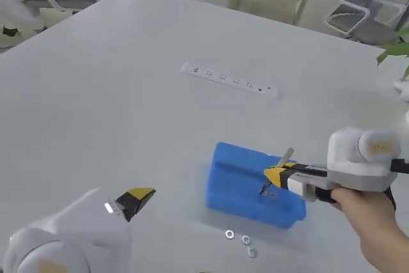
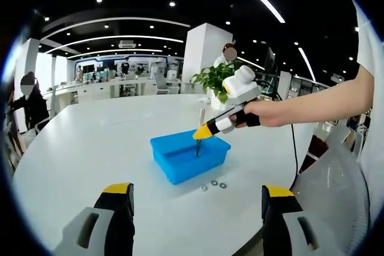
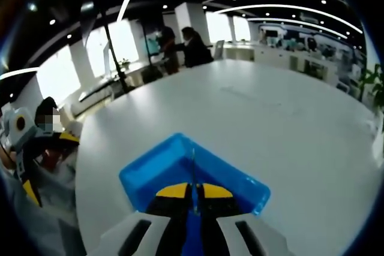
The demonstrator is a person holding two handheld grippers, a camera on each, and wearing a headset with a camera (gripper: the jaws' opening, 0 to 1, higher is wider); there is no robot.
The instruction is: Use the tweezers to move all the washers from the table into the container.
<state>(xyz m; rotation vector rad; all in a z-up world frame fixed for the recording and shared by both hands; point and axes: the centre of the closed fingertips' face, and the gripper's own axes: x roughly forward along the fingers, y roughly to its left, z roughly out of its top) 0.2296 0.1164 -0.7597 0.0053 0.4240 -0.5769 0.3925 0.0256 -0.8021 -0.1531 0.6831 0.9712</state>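
Jaws spread wide and empty, the left gripper point(image 1: 135, 199) is hovering over the white table point(image 1: 96, 94) at the near left. One power strip point(image 1: 230, 80) is lying farther back, near the middle. One blue container point(image 1: 246, 206) is sitting right of centre, and three washers point(image 1: 245, 240) are lying on the table just in front of it, close together. At the right, the right gripper point(image 1: 276, 176) is clenching one pair of tweezers point(image 1: 285, 156), whose tips are pointing down into the container. I cannot tell whether they are carrying a washer.
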